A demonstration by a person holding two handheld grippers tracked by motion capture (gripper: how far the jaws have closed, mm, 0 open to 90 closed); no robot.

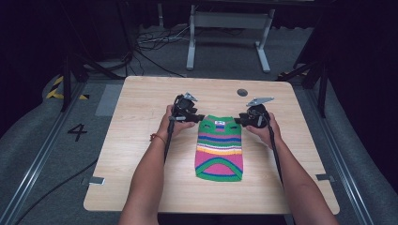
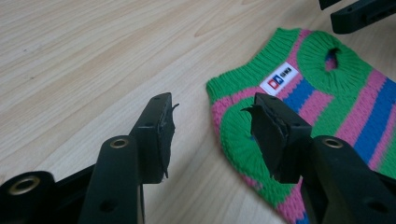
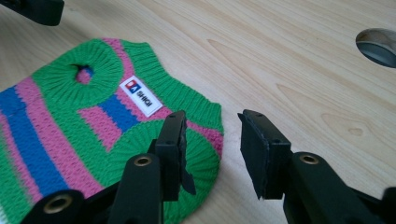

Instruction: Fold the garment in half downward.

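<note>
- the striped knit sweater lies flat at the centre of the table in the high view, collar end toward the top of the frame, white label just below the neckline
- i have the left gripper at the garment's upper left corner; jaws partly apart, nothing pinched, one jaw over bare wood, the other over the green armhole rib
- the right gripper sits at the upper right corner; jaws likewise parted, empty, straddling the knit edge
- i judge this the approach before a two-corner grasp; next i must lower both onto the shoulder edges and close on the fabric evenly
</note>
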